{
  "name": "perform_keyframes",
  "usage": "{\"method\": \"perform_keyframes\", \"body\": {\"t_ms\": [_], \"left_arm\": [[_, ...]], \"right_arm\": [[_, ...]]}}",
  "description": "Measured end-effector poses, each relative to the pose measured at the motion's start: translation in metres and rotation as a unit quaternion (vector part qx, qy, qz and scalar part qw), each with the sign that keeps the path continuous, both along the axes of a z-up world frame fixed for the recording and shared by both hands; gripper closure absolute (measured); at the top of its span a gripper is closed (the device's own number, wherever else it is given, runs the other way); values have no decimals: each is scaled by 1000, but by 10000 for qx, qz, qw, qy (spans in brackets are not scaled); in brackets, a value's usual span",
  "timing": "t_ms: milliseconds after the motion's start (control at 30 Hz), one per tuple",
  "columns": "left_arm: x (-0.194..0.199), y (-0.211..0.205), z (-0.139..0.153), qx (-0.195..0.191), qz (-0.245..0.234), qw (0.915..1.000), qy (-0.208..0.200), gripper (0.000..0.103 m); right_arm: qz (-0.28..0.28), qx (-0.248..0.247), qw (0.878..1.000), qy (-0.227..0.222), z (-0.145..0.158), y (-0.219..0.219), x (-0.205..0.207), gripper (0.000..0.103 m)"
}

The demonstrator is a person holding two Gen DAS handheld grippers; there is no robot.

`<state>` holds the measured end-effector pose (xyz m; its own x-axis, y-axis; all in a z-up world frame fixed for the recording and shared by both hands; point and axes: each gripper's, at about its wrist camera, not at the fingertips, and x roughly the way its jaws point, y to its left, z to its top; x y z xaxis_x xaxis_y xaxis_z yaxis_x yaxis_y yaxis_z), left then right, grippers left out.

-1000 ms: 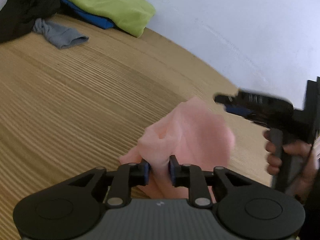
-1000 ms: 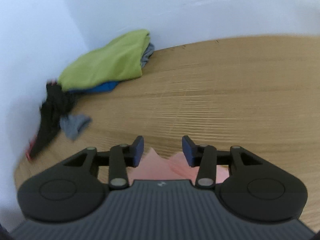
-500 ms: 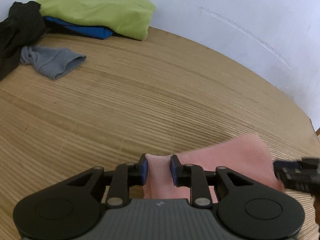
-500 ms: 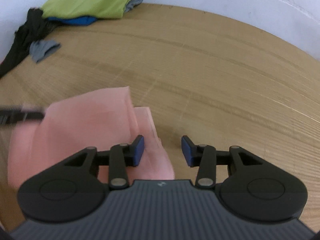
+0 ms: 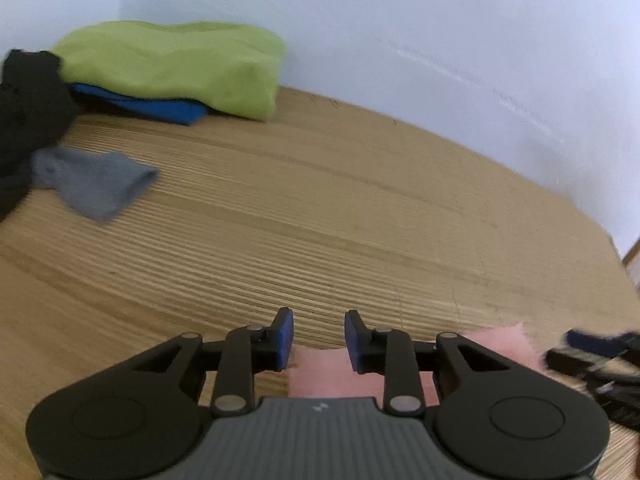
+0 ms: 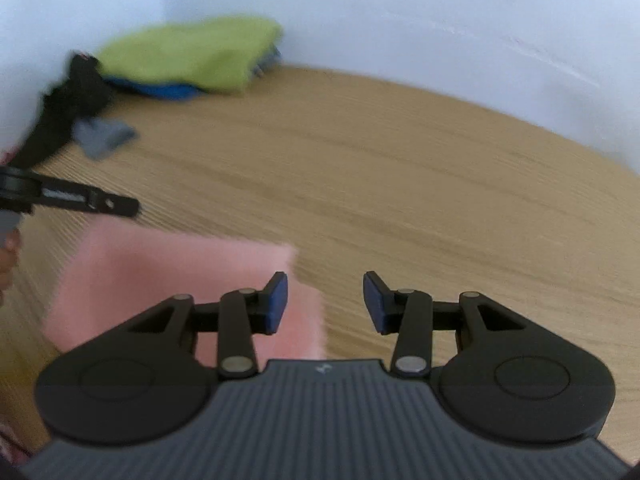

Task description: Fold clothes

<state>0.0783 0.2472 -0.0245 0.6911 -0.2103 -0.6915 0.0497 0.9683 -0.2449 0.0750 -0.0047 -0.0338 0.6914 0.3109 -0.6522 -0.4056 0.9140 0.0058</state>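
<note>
Pink cloth (image 6: pixel 172 280): folded flat on desk (image 5: pixel 360 220). Left tongs (image 5: pixel 319 338) just opening, released; right tongs (image 6: pixel 325 304) wide, empty. Beyond cloth: green stack (image 5: pixel 180 64) done; grey garment (image 5: pixel 92 180), black garment (image 5: pixel 28 100) unfolded.

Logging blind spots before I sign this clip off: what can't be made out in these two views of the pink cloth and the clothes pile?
- Pink cloth, left wrist view: mostly hidden under the open left tongs.
- Pink cloth, right wrist view: motion-blurred; fold count unclear, near edge behind the right tongs.
- Black garment: cut by the frame edge.
- Items under the green garment: blurred.
</note>
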Motion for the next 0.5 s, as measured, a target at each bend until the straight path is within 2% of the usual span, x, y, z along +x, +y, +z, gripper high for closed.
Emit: {"method": "perform_keyframes", "body": {"t_ms": [133, 233, 300, 400, 500], "left_arm": [[-30, 3, 8, 0, -121, 9999, 32, 71], [-33, -15, -6, 155, -423, 9988, 211, 70], [-23, -25, -24, 225, -507, 9976, 416, 70], [-13, -33, -36, 389, -598, 9968, 362, 69], [-12, -33, -34, 435, -700, 9959, 370, 68]], "right_arm": [[263, 52, 9995, 157, -17, 19, 4, 58], [217, 60, 9988, 442, -34, 22, 14, 58], [43, 136, 9976, 683, -45, 15, 19, 58], [-172, 348, 9964, 753, -47, 5, 18, 59], [-234, 267, 9966, 737, -48, 9, 15, 58]]}}
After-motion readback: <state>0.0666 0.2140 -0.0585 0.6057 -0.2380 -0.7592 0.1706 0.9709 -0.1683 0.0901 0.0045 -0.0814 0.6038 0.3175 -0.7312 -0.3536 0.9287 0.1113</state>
